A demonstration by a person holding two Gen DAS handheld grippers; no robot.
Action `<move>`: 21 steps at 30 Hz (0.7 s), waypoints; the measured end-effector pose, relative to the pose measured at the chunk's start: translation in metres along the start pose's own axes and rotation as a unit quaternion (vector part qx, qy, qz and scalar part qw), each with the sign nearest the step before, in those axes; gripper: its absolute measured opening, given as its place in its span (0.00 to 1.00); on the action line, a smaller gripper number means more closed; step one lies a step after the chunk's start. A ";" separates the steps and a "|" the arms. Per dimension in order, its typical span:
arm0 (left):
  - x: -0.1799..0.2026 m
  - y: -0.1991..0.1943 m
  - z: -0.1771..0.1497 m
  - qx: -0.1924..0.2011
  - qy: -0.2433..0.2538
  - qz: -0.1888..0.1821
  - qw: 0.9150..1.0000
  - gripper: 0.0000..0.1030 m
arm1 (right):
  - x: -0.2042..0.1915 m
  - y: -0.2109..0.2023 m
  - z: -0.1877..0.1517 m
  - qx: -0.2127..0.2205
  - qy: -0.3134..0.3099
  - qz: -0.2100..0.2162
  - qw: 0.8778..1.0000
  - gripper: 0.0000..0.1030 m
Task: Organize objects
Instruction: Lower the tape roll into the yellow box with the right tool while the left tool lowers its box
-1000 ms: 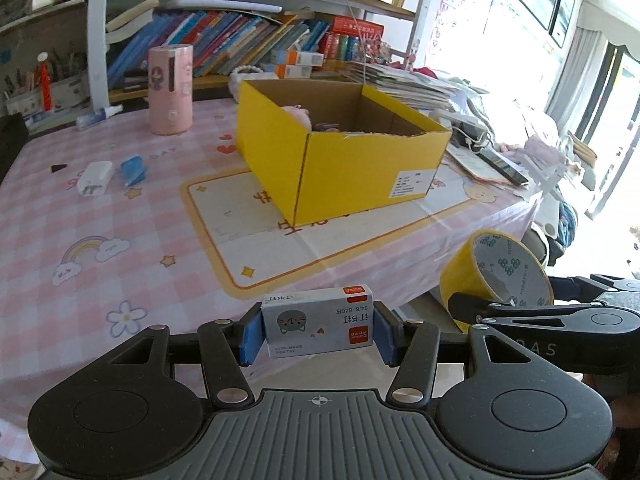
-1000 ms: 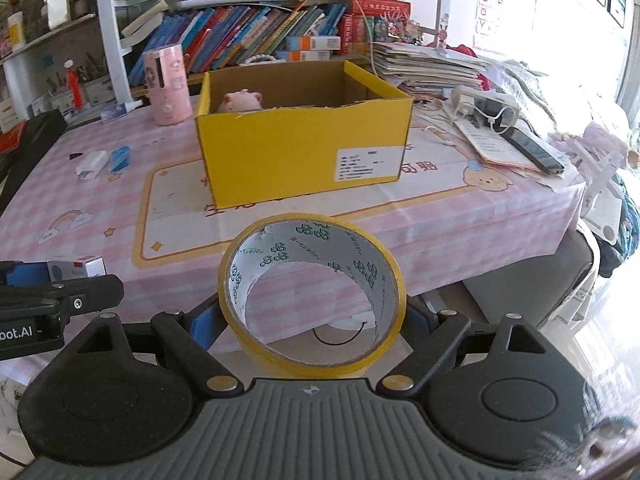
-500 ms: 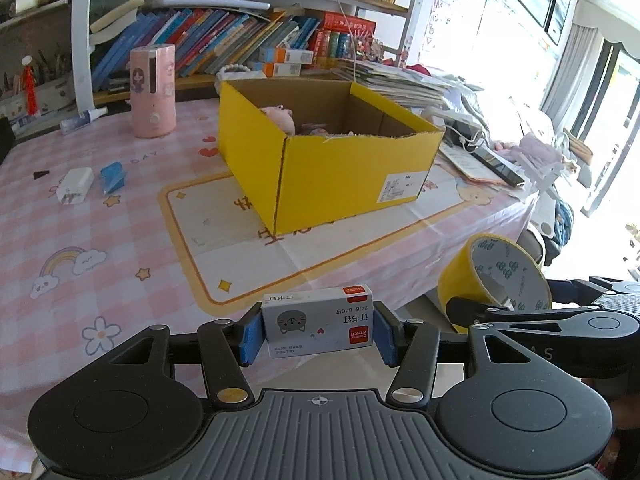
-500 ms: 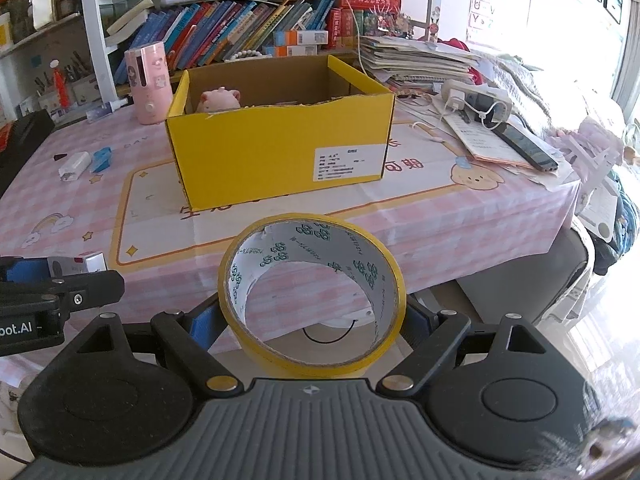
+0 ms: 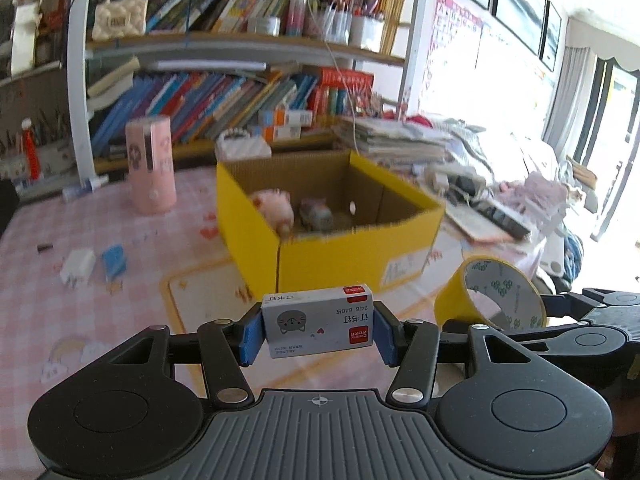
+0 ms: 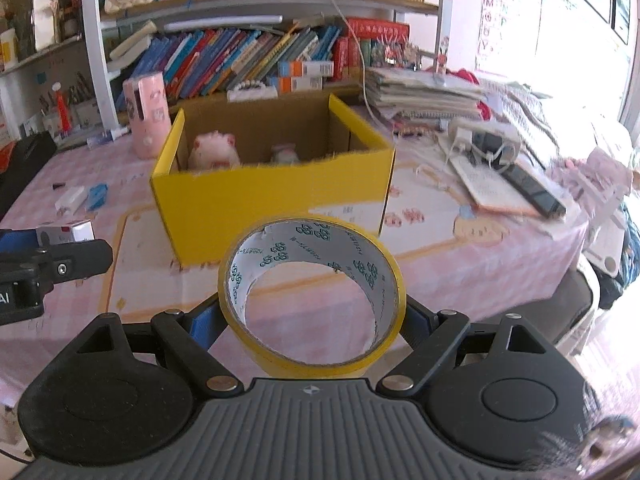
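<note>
Carrying two items at once, the left gripper (image 5: pixel 319 333) has its fingers pinching a small grey-and-white cardboard staple box (image 5: pixel 318 327), while the right gripper (image 6: pixel 310 322) fingers clamp a yellow roll of packing tape (image 6: pixel 312 294). At twelve o'clock on the pink checked bench (image 6: pixel 432 208) sits the open yellow cardboard carton (image 6: pixel 272 196), already holding two pink toys (image 6: pixel 214 151). A white charger (image 5: pixel 78 267) at ten o'clock remains unsorted.

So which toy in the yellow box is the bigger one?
The pink pig on the left; the small toy beside it in the yellow box is smaller.
</note>
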State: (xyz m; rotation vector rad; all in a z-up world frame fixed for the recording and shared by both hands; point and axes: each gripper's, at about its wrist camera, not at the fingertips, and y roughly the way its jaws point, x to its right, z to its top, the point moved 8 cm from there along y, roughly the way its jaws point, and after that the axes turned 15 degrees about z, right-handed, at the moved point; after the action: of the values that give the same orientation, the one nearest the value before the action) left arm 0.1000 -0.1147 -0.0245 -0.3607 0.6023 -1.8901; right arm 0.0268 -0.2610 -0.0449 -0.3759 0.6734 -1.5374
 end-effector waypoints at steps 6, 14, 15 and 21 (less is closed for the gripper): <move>0.008 0.016 0.036 0.030 -0.006 0.010 0.999 0.52 | 0.016 0.006 0.042 0.036 -0.017 0.006 0.999 0.84; 0.018 0.049 0.067 0.045 -0.014 0.034 0.998 0.52 | 0.040 0.028 0.101 0.069 -0.041 0.027 0.996 0.84; 0.020 0.055 0.070 0.045 -0.014 0.038 0.998 0.52 | 0.043 0.032 0.108 0.071 -0.044 0.031 0.996 0.84; 0.027 0.083 0.082 0.037 -0.006 0.065 0.997 0.52 | 0.055 0.060 0.141 0.078 -0.059 0.052 0.994 0.84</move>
State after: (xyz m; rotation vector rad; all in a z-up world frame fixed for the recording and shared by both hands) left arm 0.1957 -0.1847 -0.0041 -0.2778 0.5342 -1.7800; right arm 0.1546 -0.3400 0.0176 -0.3062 0.4689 -1.4455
